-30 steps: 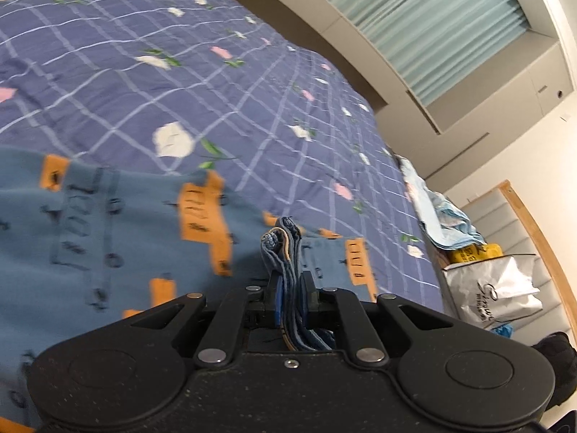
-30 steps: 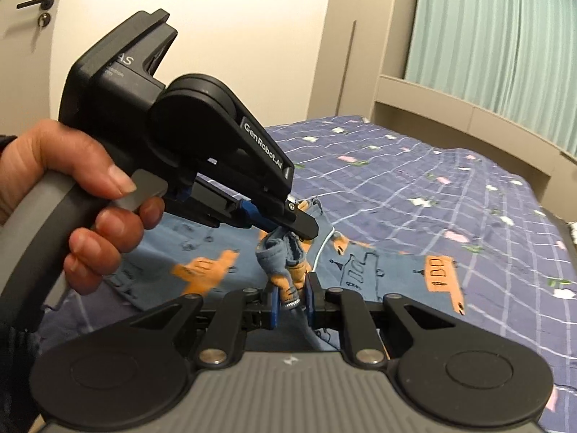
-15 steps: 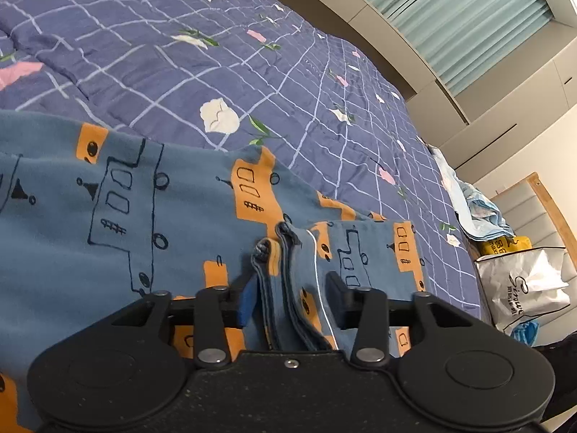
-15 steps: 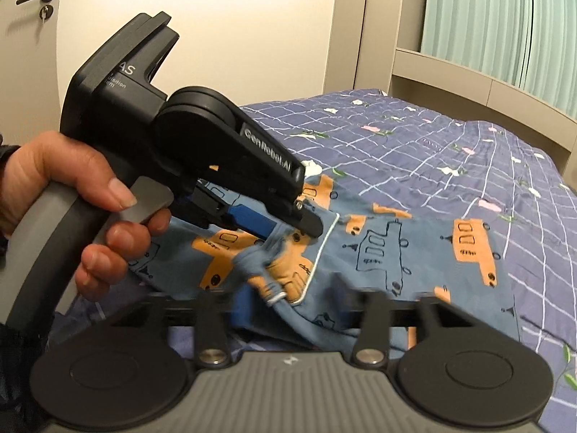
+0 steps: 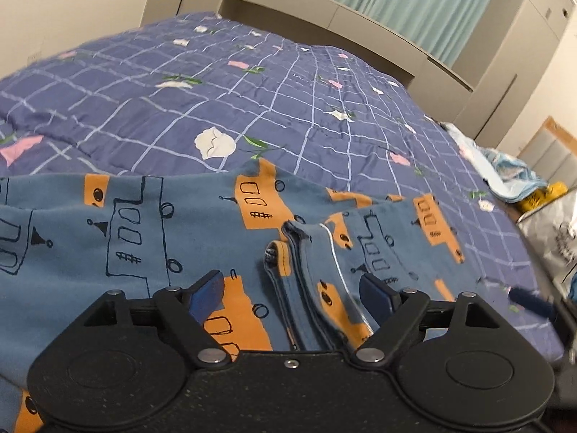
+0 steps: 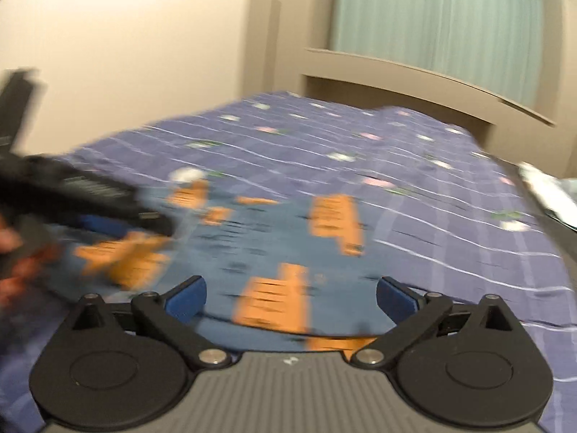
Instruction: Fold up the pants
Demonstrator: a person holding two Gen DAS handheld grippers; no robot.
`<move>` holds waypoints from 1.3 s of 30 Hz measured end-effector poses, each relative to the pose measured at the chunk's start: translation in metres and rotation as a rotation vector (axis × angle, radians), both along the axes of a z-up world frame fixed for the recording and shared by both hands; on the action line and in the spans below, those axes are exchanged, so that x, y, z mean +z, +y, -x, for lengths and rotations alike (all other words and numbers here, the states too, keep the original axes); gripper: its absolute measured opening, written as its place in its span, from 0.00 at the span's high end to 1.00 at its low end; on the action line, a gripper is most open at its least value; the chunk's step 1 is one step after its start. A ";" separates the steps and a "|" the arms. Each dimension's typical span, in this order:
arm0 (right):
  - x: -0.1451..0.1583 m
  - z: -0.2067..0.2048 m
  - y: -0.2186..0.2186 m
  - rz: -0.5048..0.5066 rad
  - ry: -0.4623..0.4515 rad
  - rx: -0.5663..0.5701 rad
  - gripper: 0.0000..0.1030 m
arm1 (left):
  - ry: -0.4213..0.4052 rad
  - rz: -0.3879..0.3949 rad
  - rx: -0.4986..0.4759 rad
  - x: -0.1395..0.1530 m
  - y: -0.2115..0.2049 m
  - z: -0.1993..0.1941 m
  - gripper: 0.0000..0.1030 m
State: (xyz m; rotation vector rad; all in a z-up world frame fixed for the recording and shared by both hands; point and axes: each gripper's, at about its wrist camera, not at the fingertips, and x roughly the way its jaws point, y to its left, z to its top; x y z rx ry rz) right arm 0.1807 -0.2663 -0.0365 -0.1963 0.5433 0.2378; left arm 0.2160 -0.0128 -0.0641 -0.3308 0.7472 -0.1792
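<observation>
Blue pants [image 5: 151, 231] with orange and black train prints lie on the bed, folded over so the leg hems [image 5: 288, 252] rest on top. My left gripper [image 5: 294, 294] is open, its blue pads on either side of the stacked hems without pinching them. In the right wrist view, which is motion-blurred, my right gripper [image 6: 290, 296] is open and empty above the pants [image 6: 274, 238]. The left gripper's body [image 6: 83, 195] shows at the left edge there.
A purple checked quilt [image 5: 252, 83] with flowers covers the bed. A beige headboard ledge [image 5: 360, 25] and teal curtains stand behind. A light blue cloth [image 5: 505, 169], a yellow item and a white bag [image 5: 555, 234] sit at the right bedside.
Both grippers let go of the pants hems and opened wide. The hems now rest on the folded pants. The right gripper has swung away to the right, blurring its view.
</observation>
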 end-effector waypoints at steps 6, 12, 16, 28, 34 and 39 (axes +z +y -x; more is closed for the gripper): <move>-0.014 -0.036 -0.020 0.040 0.025 -0.099 0.00 | 0.000 -0.009 -0.022 -0.002 -0.003 -0.002 0.06; -0.015 -0.082 -0.021 0.092 -0.005 -0.111 0.00 | -0.004 -0.022 0.031 -0.003 -0.003 -0.014 0.04; -0.014 -0.122 -0.015 0.117 -0.023 -0.120 0.00 | -0.003 -0.017 0.057 -0.004 -0.001 -0.020 0.03; -0.020 -0.089 -0.031 0.108 0.013 -0.126 0.00 | -0.005 -0.085 0.029 -0.004 -0.009 -0.001 0.01; -0.021 -0.044 -0.038 0.088 0.044 -0.151 0.00 | -0.004 -0.090 0.017 -0.002 -0.006 0.026 0.01; -0.020 -0.013 -0.038 0.064 0.041 -0.202 0.00 | -0.005 -0.073 0.015 0.006 0.003 0.048 0.01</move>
